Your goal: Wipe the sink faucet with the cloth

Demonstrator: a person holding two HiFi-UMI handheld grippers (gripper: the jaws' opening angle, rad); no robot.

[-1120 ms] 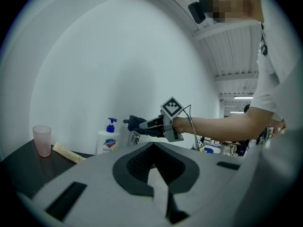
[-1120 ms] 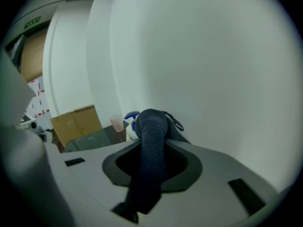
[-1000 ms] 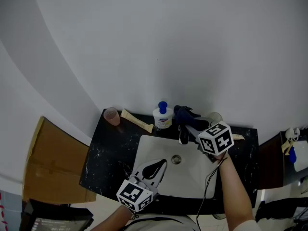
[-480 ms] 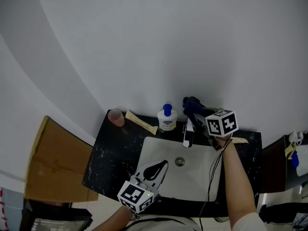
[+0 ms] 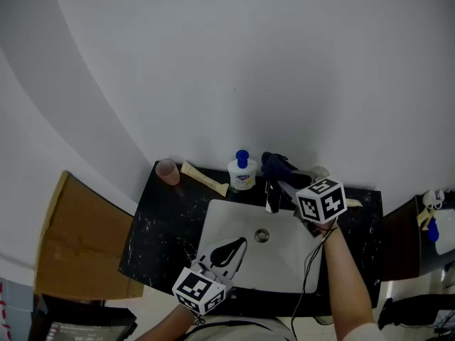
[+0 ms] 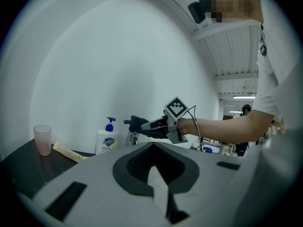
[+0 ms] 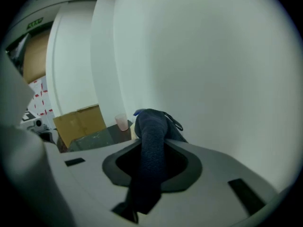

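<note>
My right gripper [image 5: 283,178] pinches the dark blue cloth [image 7: 152,141] just above the faucet [image 5: 271,197], centre frame; soft, light and floppy, I judge, so a bunched mid-fold grip suits it. Left gripper [image 5: 234,246], lower centre, is pressed together, empty

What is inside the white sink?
Only the drain shows in the sink; the left tongs cover part of its near side, which cannot be seen.

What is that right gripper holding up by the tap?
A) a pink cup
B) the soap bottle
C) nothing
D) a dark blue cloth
D: the right gripper is shut on a dark blue cloth, which bunches out past its jaws near the faucet.
</note>
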